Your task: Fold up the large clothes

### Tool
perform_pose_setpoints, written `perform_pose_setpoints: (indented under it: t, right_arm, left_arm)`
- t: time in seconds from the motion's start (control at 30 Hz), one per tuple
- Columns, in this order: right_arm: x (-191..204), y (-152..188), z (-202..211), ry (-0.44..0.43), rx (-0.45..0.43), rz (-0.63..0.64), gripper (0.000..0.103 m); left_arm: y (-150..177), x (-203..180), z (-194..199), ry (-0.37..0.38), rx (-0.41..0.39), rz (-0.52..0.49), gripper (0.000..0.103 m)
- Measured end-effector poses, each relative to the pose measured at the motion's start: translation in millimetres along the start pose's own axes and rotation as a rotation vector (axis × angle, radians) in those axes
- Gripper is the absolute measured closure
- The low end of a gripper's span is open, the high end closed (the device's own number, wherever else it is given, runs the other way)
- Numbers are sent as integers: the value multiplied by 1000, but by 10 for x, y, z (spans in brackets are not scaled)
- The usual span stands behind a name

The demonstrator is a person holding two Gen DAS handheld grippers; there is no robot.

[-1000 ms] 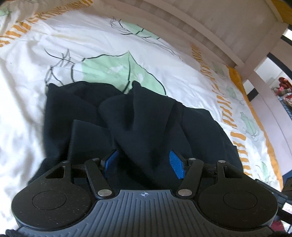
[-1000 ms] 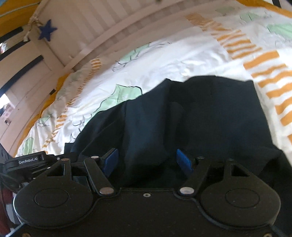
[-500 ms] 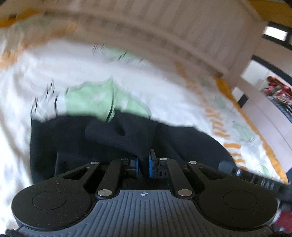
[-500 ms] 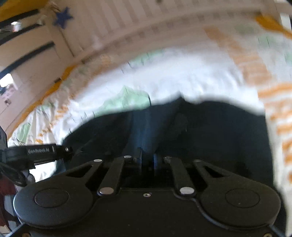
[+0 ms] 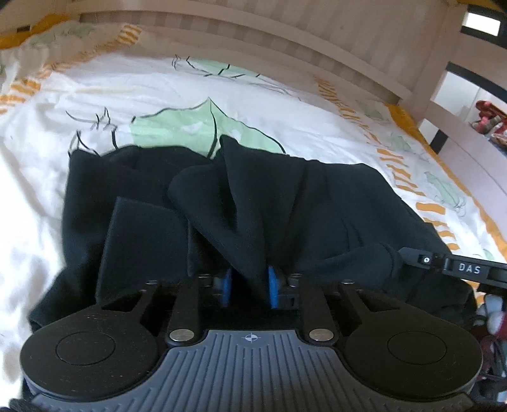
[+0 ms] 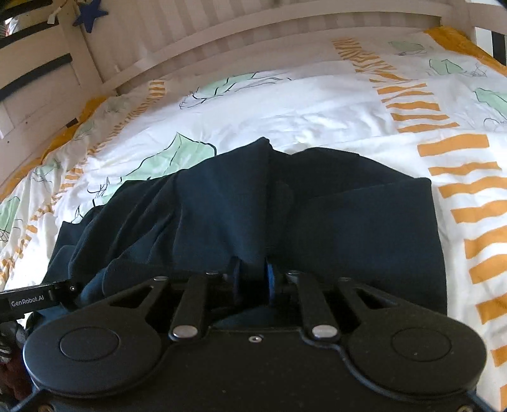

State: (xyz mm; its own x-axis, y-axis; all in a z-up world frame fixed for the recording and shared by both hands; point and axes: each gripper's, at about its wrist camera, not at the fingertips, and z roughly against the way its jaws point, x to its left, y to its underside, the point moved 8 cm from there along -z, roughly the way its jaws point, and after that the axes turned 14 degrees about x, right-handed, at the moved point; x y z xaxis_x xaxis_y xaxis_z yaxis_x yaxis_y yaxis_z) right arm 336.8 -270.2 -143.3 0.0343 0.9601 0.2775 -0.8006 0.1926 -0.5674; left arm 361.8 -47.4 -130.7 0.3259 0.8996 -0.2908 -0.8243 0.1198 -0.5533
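Both grippers, left gripper point(image 5: 248, 286) and right gripper point(image 6: 253, 282), have their fingers clamped on a bunched fold of the dark garment point(image 5: 285, 206) lying on the bed point(image 5: 190, 95). The near edge is hidden behind the tools (fingertips mostly buried in cloth).

Garment point(image 5: 317, 206) betw my tools: black in left view, dark navy-ish in right view point(image 6: 348, 222), plain, no print. My left tool point(image 5: 248, 286): black body, grey ribbed base, blue pads point(image 5: 272, 286). Right tool point(image 6: 253, 282): all black w/ blue pads point(image 6: 270, 280). Bed cover point(image 5: 158, 92): white w/ pale green leaf shapes in black outline, orange dash stripes, yellow-orange edge. Bed frame point(image 6: 221, 28): pale whitish wood; dark blue star point(image 6: 90, 17) on it.
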Motion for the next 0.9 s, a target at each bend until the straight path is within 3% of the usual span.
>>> perform_pose_setpoints:
  t: [0.03, 0.1, 0.13, 0.23, 0.4, 0.53, 0.67, 0.73, 0.9]
  right_arm:
    - [19, -17, 15, 11, -5, 6, 64]
    - [29, -29, 82, 30, -24, 5, 39]
    - [27, -27, 128, 27, -39, -5, 36]
    - [57, -28, 330, 37, -113, -33, 35]
    - [365, -78, 545, 49, -195, 48, 35]
    - [603, -105, 411, 38, -159, 109, 35]
    - [579, 59, 49, 80, -55, 118, 34]
    - [524, 157, -88, 93, -23, 115, 35]
    - [583, 239, -125, 139, -62, 192, 34]
  left_arm:
    - [-16, 8, 57, -20, -12, -6, 70]
    - [-43, 10, 181, -58, -46, -19, 58]
    - [-49, 13, 249, -72, -62, -25, 56]
    - [-55, -42, 440, -109, -108, -56, 48]
    - [-134, -224, 459, -128, -119, -92, 38]
    - [-93, -278, 258, -127, -80, -88, 36]
    - [78, -186, -6, -145, -11, -49, 31]
    - [135, -179, -51, -152, -33, -78, 27]
    - [190, -224, -75, -168, -69, -136, 19]
